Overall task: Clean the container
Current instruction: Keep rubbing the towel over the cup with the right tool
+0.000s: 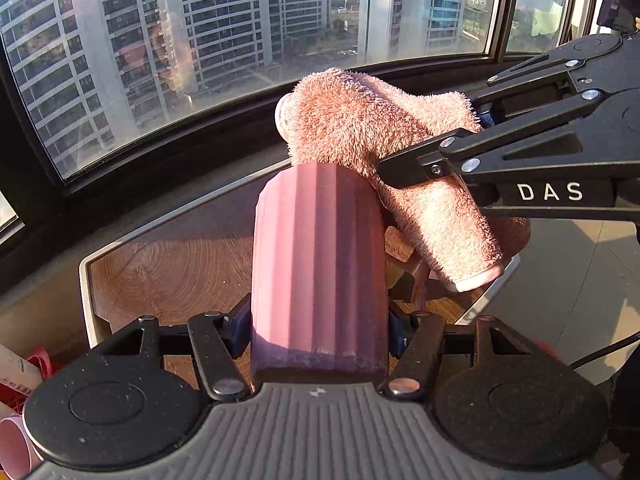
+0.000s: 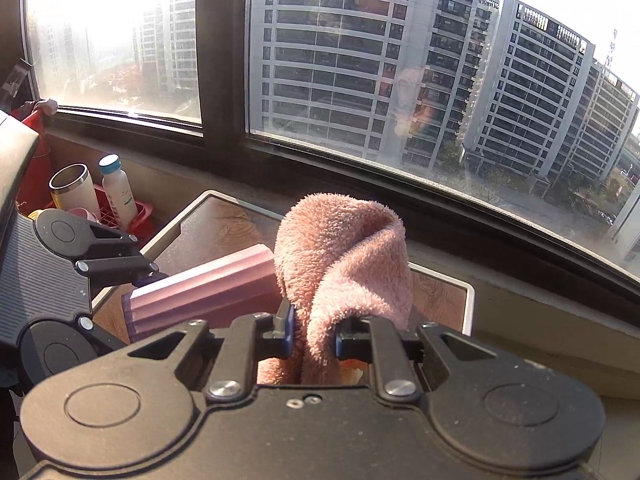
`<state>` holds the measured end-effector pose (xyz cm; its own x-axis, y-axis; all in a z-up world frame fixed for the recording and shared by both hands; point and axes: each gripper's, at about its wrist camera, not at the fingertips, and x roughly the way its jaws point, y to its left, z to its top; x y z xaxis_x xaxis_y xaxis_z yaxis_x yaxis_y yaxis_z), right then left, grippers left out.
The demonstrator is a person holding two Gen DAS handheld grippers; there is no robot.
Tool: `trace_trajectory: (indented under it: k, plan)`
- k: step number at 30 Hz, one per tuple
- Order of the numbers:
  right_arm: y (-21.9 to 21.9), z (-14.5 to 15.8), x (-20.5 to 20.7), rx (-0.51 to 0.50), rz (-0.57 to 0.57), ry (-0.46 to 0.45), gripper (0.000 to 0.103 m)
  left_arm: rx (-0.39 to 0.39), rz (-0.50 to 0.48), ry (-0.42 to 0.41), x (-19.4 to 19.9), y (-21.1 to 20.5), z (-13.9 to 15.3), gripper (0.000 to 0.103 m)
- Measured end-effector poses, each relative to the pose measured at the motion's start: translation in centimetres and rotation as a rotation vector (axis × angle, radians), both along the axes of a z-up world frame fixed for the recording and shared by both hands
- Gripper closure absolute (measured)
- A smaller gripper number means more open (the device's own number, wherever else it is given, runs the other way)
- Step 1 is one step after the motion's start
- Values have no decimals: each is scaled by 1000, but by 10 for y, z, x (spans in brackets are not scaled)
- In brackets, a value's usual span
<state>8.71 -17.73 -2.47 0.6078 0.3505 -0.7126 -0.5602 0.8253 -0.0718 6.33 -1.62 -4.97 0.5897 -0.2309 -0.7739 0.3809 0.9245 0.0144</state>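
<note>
A pink ribbed container (image 1: 320,264) is clamped at its base between the fingers of my left gripper (image 1: 318,330), mouth pointing away from the camera. A fluffy pink cloth (image 1: 372,128) is bunched over its mouth and drapes down its right side. My right gripper (image 1: 432,152) comes in from the right, shut on that cloth. In the right wrist view the cloth (image 2: 344,256) rises between the fingers of the right gripper (image 2: 314,338), with the container (image 2: 208,284) lying to its left, held by the left gripper (image 2: 148,276). The container's inside is hidden.
A wooden table with a pale rim (image 1: 86,280) lies below, close to a window sill (image 2: 520,264). A red basket (image 2: 140,216) at the left holds a steel tumbler (image 2: 74,188) and a white bottle (image 2: 118,192). A pink cup (image 1: 14,448) sits at the lower left.
</note>
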Motion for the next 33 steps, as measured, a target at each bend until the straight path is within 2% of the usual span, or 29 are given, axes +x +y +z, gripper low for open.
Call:
trace_trajectory:
  k: [7,17,23,33]
  plan:
    - [-14,12,7,60,-58,-11,87,18,39,21,6,4,-5,41]
    - [-7,19,-4,186,59,62,86,14,65,31,9,3,-4,41]
    - [9,3,-12,155,120,119,86,4,31,10,1,-7,3,41]
    - [3,2,-6,139,73,107,86,-20,22,13,-1,-5,4,41]
